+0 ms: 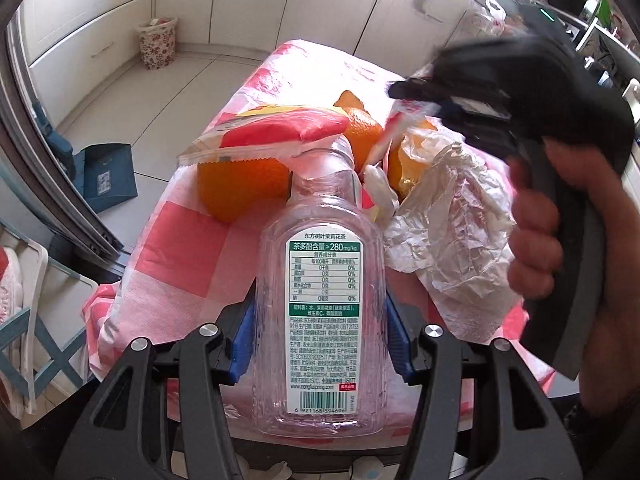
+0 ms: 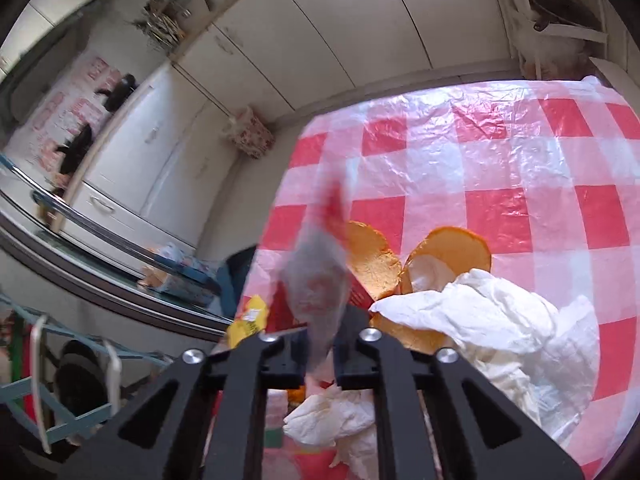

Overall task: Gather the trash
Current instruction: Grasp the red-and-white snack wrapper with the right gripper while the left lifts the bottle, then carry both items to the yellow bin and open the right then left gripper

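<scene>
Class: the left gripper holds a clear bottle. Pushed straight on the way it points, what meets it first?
Probably the orange under the red snack packet, just past the bottle neck; depth is uncertain.

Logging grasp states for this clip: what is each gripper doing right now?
Left gripper: shut on the bottle.
Right gripper: shut on a wrapper, lifted and blurred.

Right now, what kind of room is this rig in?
Most likely a home kitchen: white cabinets with drawers, a table under a red-checked plastic cover with orange peels, and a small floral waste bin on tiled floor.
</scene>
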A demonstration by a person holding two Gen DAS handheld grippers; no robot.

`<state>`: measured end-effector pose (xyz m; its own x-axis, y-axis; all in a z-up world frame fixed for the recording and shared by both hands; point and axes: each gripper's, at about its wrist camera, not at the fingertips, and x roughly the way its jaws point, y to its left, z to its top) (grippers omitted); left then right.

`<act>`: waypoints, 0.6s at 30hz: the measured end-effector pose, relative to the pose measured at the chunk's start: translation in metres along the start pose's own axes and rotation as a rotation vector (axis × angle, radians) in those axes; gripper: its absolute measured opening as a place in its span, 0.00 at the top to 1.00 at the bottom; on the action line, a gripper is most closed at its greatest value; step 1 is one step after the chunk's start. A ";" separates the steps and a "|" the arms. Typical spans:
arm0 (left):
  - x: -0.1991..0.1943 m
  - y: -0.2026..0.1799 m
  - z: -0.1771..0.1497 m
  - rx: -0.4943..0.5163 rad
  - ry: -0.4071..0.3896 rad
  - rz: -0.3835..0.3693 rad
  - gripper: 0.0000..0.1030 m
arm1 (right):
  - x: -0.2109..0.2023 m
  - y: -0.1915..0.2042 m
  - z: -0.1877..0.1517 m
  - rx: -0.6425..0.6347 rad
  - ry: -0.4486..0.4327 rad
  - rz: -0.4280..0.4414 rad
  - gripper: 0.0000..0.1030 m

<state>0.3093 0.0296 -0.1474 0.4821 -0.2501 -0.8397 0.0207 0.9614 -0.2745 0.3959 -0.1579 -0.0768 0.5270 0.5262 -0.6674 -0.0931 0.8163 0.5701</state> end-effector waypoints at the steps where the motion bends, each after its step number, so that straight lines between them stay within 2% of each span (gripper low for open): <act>1: -0.003 0.002 0.000 -0.007 -0.006 -0.012 0.49 | -0.008 -0.003 -0.001 0.004 -0.024 0.025 0.96; 7: -0.008 0.017 -0.003 -0.060 -0.016 -0.084 0.50 | -0.068 -0.026 0.000 0.078 -0.168 0.198 0.97; 10: -0.019 0.020 -0.004 -0.066 -0.063 -0.111 0.50 | -0.105 -0.034 -0.003 0.083 -0.231 0.262 0.97; 13: -0.034 0.014 -0.004 -0.039 -0.119 -0.141 0.50 | -0.144 -0.048 -0.011 0.056 -0.289 0.256 0.97; 18: -0.046 -0.004 -0.003 0.014 -0.170 -0.216 0.50 | -0.197 -0.102 -0.027 0.075 -0.366 0.154 0.97</act>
<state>0.2843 0.0372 -0.1096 0.6052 -0.4275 -0.6716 0.1504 0.8898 -0.4309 0.2790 -0.3386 -0.0161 0.7791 0.5104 -0.3640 -0.1402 0.7077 0.6925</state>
